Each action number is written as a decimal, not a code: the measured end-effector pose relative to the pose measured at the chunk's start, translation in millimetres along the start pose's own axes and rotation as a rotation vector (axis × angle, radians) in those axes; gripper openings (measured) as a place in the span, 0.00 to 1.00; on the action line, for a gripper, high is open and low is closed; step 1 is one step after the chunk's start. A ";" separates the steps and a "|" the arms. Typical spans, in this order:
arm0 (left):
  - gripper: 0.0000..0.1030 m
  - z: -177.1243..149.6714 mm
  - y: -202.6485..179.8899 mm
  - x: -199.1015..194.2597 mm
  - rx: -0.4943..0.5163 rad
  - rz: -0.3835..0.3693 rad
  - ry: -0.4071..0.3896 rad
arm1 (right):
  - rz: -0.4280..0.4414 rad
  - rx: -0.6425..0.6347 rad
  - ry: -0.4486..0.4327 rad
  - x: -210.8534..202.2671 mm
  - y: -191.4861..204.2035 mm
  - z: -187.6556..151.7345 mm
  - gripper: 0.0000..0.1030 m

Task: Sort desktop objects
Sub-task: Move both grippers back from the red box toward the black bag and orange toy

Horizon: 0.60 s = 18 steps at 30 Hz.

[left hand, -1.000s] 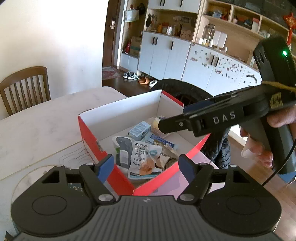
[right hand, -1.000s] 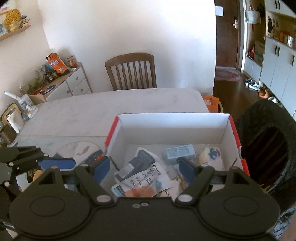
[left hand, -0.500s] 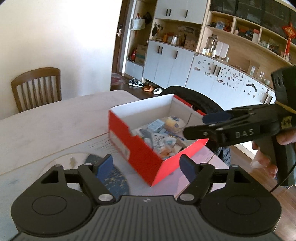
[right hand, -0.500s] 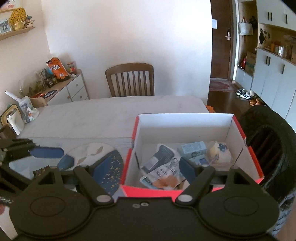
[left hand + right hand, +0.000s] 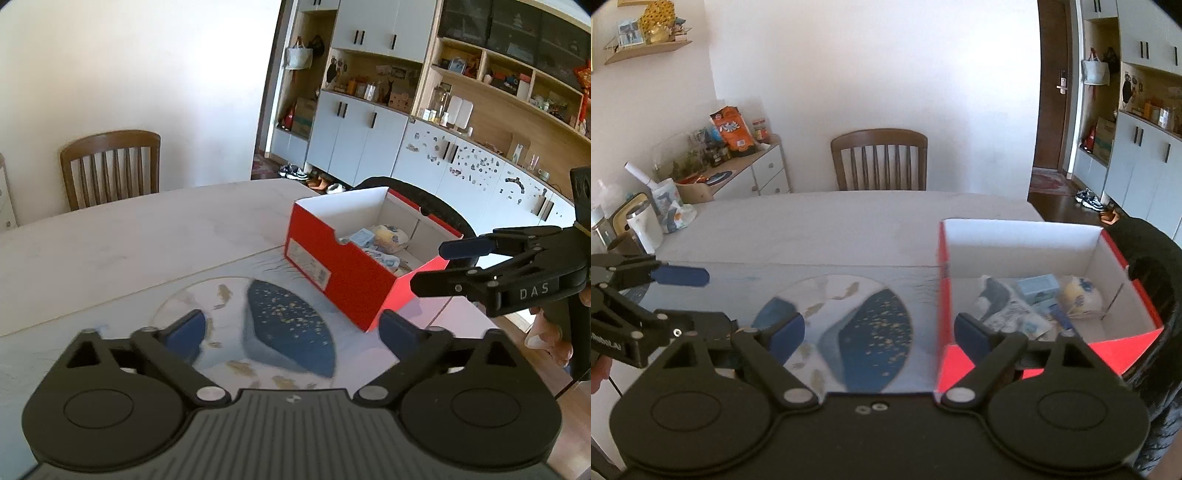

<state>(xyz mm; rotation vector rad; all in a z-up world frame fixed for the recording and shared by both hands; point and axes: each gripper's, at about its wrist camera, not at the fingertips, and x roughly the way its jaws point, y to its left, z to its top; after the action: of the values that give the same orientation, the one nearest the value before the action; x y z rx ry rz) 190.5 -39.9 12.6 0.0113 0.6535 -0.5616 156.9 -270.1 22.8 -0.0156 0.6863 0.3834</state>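
A red shoe box with a white inside stands on the pale table; several packets, a small light-blue carton and a yellowish round bag lie in it. My left gripper hovers above a blue-and-white fish-print mat, left of the box, jaws opening with nothing between them. My right gripper hangs over the same mat beside the box's red wall, jaws also opening and empty. Each gripper shows in the other's view: the right gripper, the left gripper.
A wooden chair stands at the table's far side. A black jacket drapes a chair behind the box. A white kettle and a sideboard with groceries are at left. White cabinets line the right wall.
Both grippers have drawn back from above the box and shifted left over the mat. The box now lies farther away and to the right. Both pairs of jaws have widened.
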 end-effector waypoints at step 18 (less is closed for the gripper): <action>0.99 -61.8 75.0 -6.2 -0.008 0.100 0.077 | -0.005 0.021 0.021 38.8 77.7 -17.0 0.92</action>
<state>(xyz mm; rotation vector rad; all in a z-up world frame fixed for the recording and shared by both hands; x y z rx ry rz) 188.4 38.4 -45.4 0.0578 0.7259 -0.4638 146.6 -187.0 -5.9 -0.0015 0.7110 0.3717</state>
